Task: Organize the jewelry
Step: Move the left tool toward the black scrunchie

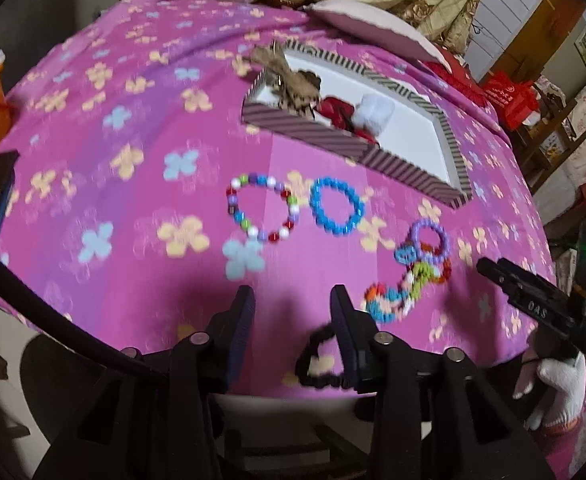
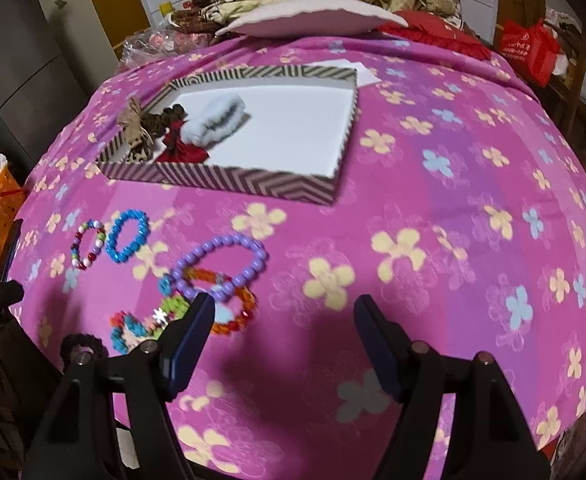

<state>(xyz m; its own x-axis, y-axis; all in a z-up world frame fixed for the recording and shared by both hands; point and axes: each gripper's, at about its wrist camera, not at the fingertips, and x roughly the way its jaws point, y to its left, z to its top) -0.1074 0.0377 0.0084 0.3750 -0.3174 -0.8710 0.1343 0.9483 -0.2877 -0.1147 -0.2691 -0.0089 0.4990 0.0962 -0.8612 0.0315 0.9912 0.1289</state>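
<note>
I have both grippers angled down over the bed (image 2: pixel 433 208), which is covered in a pink sheet printed with yellow and blue flowers, and the jewelry is laid out loose on it so each piece can be picked singly. The left gripper (image 1: pixel 293 304), at the bottom centre of its view, stands with its jaws apart and nothing between the pads; a black beaded bracelet (image 1: pixel 317 360) lies on the sheet just beside and partly behind its right finger, so I judge it is not held. The right gripper (image 2: pixel 281 320) is also spread wide and empty, low in its view, with its left finger overlapping the tangle of a purple beaded bracelet (image 2: pixel 221 268), an orange-red beaded bracelet (image 2: pixel 233 312) and a multicoloured beaded strand (image 2: pixel 141 324). Farther to the left sit a blue beaded bracelet (image 2: pixel 127 236) and a mixed white, red and green beaded bracelet (image 2: pixel 87 248), side by side and apart from the pile. The shallow zigzag-striped cardboard box (image 2: pixel 253 184) lies open in the upper middle, already holding a brown bow, a red bow and a white fluffy hair tie clustered at its left end, which I take as the place the bracelets are meant to go.
</note>
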